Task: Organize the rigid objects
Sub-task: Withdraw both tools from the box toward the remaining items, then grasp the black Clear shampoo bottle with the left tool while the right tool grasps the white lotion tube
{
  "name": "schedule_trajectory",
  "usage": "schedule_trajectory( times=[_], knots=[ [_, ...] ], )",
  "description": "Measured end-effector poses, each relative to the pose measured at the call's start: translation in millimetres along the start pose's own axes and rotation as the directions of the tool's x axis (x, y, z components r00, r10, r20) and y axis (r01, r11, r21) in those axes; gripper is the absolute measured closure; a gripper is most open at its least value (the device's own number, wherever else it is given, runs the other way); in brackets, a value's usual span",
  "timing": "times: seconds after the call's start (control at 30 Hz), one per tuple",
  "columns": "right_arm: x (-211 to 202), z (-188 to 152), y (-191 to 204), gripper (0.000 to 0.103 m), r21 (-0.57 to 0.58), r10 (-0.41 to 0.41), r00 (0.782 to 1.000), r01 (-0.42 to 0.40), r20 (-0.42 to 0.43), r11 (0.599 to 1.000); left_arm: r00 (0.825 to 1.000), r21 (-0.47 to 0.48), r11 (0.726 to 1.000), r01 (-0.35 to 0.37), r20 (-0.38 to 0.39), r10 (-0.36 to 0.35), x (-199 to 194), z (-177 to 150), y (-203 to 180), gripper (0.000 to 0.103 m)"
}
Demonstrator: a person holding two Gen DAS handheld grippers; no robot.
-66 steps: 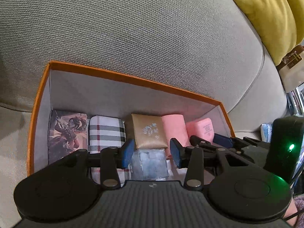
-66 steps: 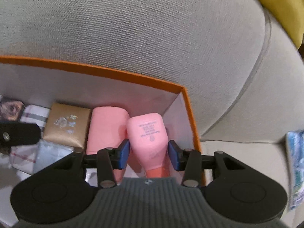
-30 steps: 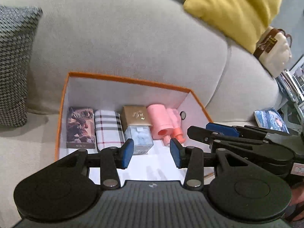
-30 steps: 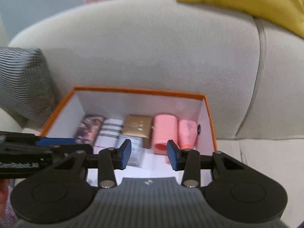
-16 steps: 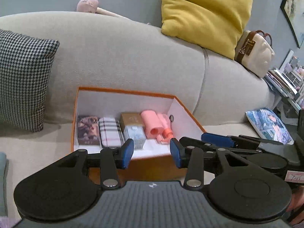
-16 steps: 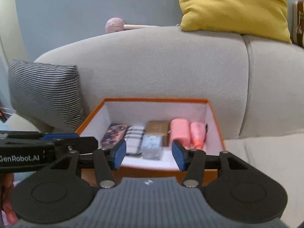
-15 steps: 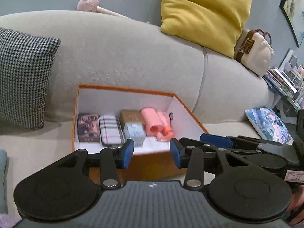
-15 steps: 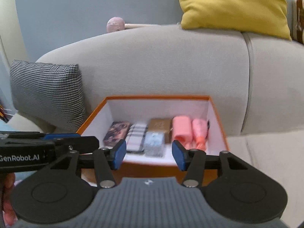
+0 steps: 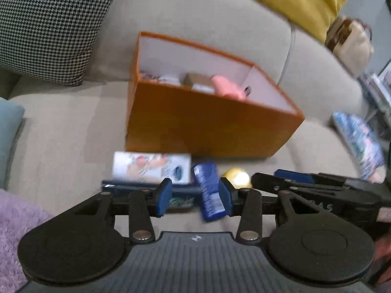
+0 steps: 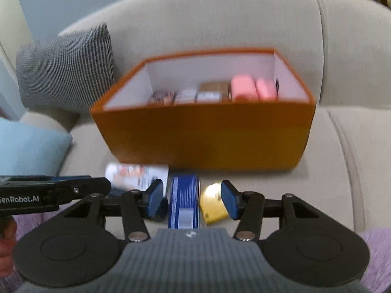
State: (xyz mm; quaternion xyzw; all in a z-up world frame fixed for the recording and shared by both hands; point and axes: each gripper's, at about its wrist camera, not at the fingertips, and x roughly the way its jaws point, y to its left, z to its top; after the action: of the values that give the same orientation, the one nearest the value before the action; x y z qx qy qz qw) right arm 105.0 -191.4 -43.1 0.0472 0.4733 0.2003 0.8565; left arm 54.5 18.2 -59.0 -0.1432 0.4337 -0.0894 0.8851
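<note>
At the far left a black-and-white houndstooth cushion (image 9: 51, 22) leans on the back of the beige fabric sofa (image 9: 61, 127), with a pale blue cushion (image 10: 27, 146) below it at the seat's edge. Next comes the open orange cardboard box with a white lining (image 9: 207, 127), standing on the seat; along its far wall lie a row of small packs, blurred, ending in a pink cylinder (image 10: 243, 88) and a pink bottle (image 10: 266, 89) at the right end. In front of the box, on the seat, lies a white printed carton (image 9: 151, 167), touching or just beside a dark blue flat packet (image 10: 184, 201), and right of that a small yellow rounded object (image 10: 212, 206). The left gripper (image 9: 194, 196) hangs above these with its jaws spread and nothing pinched; the blue packet shows between its blue pads but apart from the left one. The right gripper (image 10: 191, 199) also stands spread and empty, framing the blue packet and the yellow object. At the far right a yellow cushion (image 9: 298, 2) tops the sofa back.
</note>
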Motion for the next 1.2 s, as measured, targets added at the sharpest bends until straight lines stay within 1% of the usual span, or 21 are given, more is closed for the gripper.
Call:
schedule_trajectory(
  times=[0.07, 0.13, 0.27, 0.33, 0.4, 0.5, 0.6, 0.67, 0.73, 0.77, 0.87, 0.9, 0.93, 0.97, 1.0, 1.07, 1.13, 1.2],
  knots=[
    [6, -6, 1, 0.049, 0.006, 0.016, 0.999, -0.016, -0.028, 1.000, 1.000, 0.012, 1.000, -0.024, -0.016, 0.024, 4, -5, 2, 0.053],
    [9, -9, 5, 0.049, -0.006, 0.019, 0.999, -0.019, -0.041, 1.000, 0.998, -0.007, 0.999, -0.054, -0.039, 0.054, 8, -9, 6, 0.053],
    [21, -11, 18, 0.049, -0.052, 0.027, 0.998, -0.031, -0.061, 0.998, 0.990, -0.090, 0.990, -0.109, -0.095, 0.101, 16, -10, 19, 0.051],
    [29, -7, 25, 0.052, -0.071, 0.037, 0.997, -0.042, -0.069, 0.997, 0.989, -0.151, 0.981, -0.117, -0.107, 0.102, 17, -10, 28, 0.046],
    [37, -2, 33, 0.060, -0.090, 0.046, 0.996, -0.052, -0.074, 0.995, 0.987, -0.216, 0.968, -0.127, -0.126, 0.101, 21, -8, 36, 0.045],
    [48, 7, 43, 0.063, -0.122, 0.036, 0.997, -0.045, -0.071, 0.991, 0.983, -0.294, 0.945, -0.139, -0.157, 0.096, 25, -5, 47, 0.042],
    [59, 14, 47, 0.065, -0.152, 0.014, 0.996, -0.026, -0.083, 0.988, 0.978, -0.380, 0.912, -0.157, -0.189, 0.090, 32, -2, 56, 0.042],
    [69, 15, 48, 0.065, -0.168, 0.003, 0.994, -0.022, -0.110, 0.986, 0.976, -0.442, 0.884, -0.156, -0.206, 0.069, 38, -2, 61, 0.040],
    [76, 15, 47, 0.068, -0.167, 0.002, 0.990, -0.025, -0.139, 0.986, 0.972, -0.487, 0.856, -0.171, -0.226, 0.066, 43, -3, 65, 0.039],
    [78, 13, 47, 0.068, -0.164, 0.009, 0.989, -0.034, -0.148, 0.986, 0.971, -0.500, 0.848, -0.177, -0.232, 0.065, 46, -4, 66, 0.038],
    [79, 11, 51, 0.067, -0.169, 0.048, 0.987, -0.074, -0.155, 0.983, 0.969, -0.513, 0.838, -0.186, -0.239, 0.069, 50, -4, 66, 0.037],
    [80, 11, 53, 0.068, -0.172, 0.061, 0.985, -0.088, -0.159, 0.981, 0.968, -0.524, 0.829, -0.194, -0.242, 0.073, 52, -3, 67, 0.037],
    [80, 10, 55, 0.066, -0.175, 0.070, 0.984, -0.099, -0.165, 0.980, 0.967, -0.534, 0.822, -0.199, -0.245, 0.075, 54, -3, 68, 0.036],
    [81, 10, 58, 0.062, -0.183, 0.072, 0.982, -0.103, -0.172, 0.978, 0.966, -0.543, 0.816, -0.199, -0.249, 0.070, 56, -2, 70, 0.036],
    [82, 9, 60, 0.061, -0.192, 0.069, 0.981, -0.103, -0.179, 0.976, 0.964, -0.550, 0.809, -0.206, -0.256, 0.072, 58, -2, 71, 0.035],
    [83, 8, 61, 0.061, -0.194, 0.071, 0.980, -0.108, -0.188, 0.975, 0.965, -0.564, 0.798, -0.214, -0.247, 0.085, 59, 0, 74, 0.034],
    [85, 8, 59, 0.061, -0.183, 0.097, 0.971, -0.138, -0.218, 0.973, 0.964, -0.565, 0.795, -0.220, -0.249, 0.090, 60, 2, 76, 0.032],
    [87, 6, 59, 0.064, -0.175, 0.117, 0.961, -0.164, -0.251, 0.971, 0.959, -0.571, 0.786, -0.236, -0.270, 0.091, 65, 2, 78, 0.031]
  ],
)
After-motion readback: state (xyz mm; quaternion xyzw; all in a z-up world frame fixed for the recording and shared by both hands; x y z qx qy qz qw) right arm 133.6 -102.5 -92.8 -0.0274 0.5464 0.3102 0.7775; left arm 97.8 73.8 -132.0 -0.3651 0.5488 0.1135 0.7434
